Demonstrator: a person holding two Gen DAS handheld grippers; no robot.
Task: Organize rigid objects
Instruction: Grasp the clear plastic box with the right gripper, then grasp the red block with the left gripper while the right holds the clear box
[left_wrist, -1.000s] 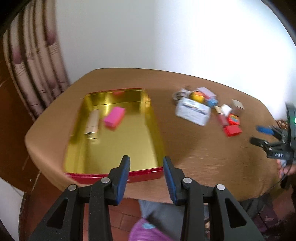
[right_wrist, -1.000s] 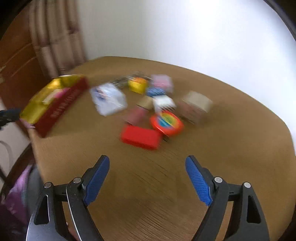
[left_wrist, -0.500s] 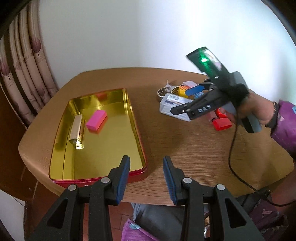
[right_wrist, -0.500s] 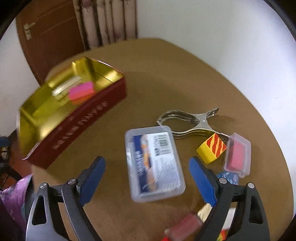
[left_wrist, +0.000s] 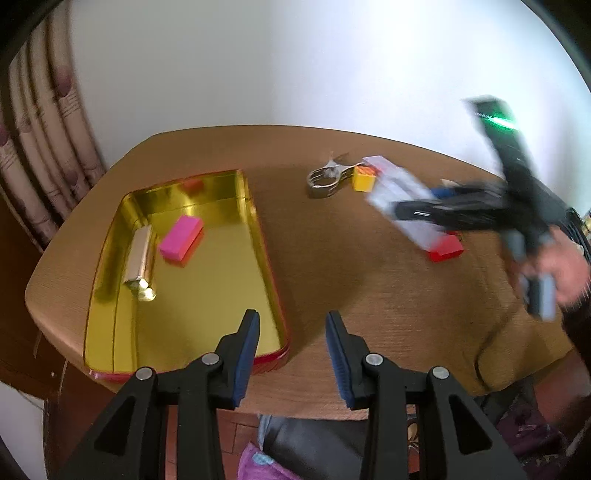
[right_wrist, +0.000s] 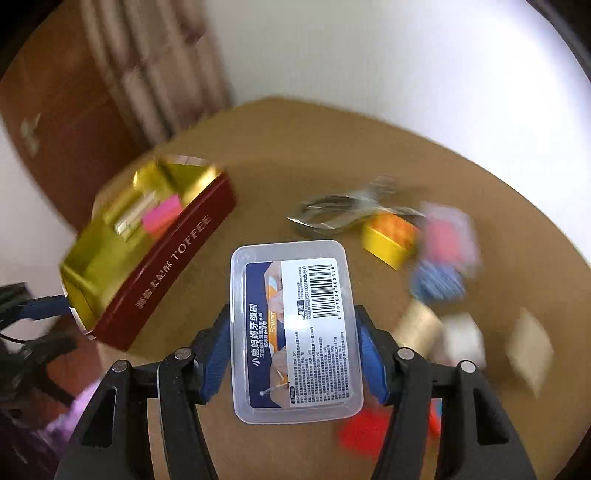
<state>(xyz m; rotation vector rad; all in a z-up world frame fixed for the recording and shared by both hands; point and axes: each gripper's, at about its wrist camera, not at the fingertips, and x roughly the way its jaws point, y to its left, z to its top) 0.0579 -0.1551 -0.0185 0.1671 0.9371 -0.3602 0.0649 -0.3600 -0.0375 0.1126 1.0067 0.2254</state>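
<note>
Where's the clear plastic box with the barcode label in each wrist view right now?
Left wrist: clear plastic box, blurred, right of centre, partly behind the right gripper.
Right wrist: bottom centre, between the closing jaws.
Shared landmark: the gold tin, left in both views.

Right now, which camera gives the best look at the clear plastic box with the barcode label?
The right wrist view: the clear plastic box fills the centre, sharp, label readable, between the closing right gripper pads. The left wrist view shows it only as a distant, motion-blurred pale slab partly behind that gripper.
</note>
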